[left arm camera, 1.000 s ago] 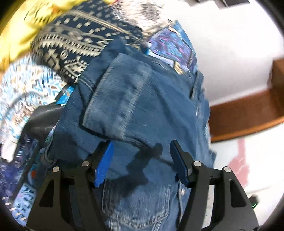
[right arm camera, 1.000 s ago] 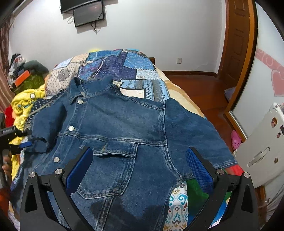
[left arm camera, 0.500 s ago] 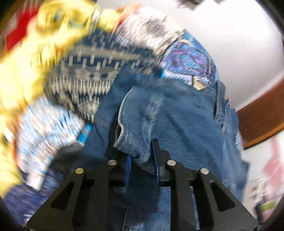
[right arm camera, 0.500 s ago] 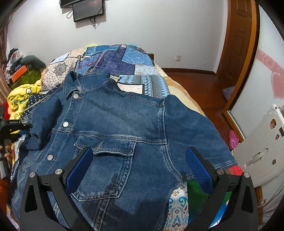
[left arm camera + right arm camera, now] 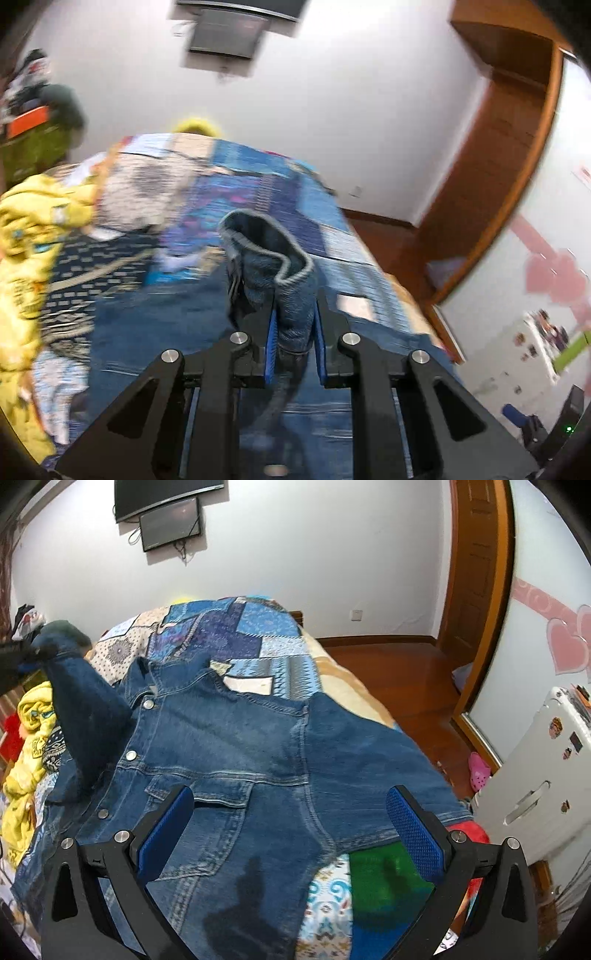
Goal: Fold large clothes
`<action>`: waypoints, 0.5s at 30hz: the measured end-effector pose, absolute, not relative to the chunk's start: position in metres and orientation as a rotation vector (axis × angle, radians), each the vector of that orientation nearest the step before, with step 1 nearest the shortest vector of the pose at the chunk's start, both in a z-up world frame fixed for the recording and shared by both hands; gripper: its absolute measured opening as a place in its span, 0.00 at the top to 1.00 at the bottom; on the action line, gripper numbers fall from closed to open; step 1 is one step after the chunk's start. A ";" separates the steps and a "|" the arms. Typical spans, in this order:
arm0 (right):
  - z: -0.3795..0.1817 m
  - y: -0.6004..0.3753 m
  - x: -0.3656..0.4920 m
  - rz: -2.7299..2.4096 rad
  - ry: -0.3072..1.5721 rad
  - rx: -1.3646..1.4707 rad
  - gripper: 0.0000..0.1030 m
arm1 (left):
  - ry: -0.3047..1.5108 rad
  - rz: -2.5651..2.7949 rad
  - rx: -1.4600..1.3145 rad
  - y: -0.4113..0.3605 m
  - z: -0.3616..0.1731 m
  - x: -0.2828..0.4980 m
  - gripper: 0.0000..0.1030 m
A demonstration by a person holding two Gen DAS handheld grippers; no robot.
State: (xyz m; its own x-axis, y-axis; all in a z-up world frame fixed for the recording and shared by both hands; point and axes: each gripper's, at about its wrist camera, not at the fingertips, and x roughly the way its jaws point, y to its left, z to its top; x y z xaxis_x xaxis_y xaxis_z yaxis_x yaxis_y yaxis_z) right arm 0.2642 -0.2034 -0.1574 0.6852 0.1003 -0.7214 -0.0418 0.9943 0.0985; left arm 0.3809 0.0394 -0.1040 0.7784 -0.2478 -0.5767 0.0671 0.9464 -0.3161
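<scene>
At far left of the right wrist view, the left gripper [image 5: 22, 657] holds the jacket's sleeve [image 5: 86, 705] up off the bed, so the sleeve rises in a dark cone from the shoulder to the cuff. In the left wrist view the same gripper [image 5: 293, 345] has its jaws closing narrow on the cuff [image 5: 271, 258], the blue pads [image 5: 272, 347] pressing the bunched denim from both sides; the cuff's pale edge curls open just above them. That view is blurred.

Below the raised sleeve, a yellow garment [image 5: 27, 746] lies heaped along the bed's left edge, beside a dark patterned cloth [image 5: 53, 751].

The jacket [image 5: 236, 746] lies spread face up in the middle of the bed, collar toward the far wall, buttons running down its left front, a chest pocket near the bottom. It covers a patchwork quilt [image 5: 236, 631] whose blue squares show beyond the collar.

The right gripper [image 5: 290, 830] hovers over the jacket's lower half with its jaws wide apart and nothing between them. The other sleeve [image 5: 388, 775] lies flat toward the bed's right edge. Further right stand a wooden door [image 5: 476, 572] and a white cabinet [image 5: 539, 786].
</scene>
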 end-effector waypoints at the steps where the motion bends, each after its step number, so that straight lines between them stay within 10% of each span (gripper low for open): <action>1: -0.158 -0.206 0.264 0.076 0.812 0.082 0.00 | 0.671 -0.205 -0.276 0.022 -0.107 0.385 0.85; 15: -0.184 -0.263 0.254 -0.012 0.895 0.160 0.00 | 1.108 -0.516 -0.171 -0.113 -0.229 0.388 0.84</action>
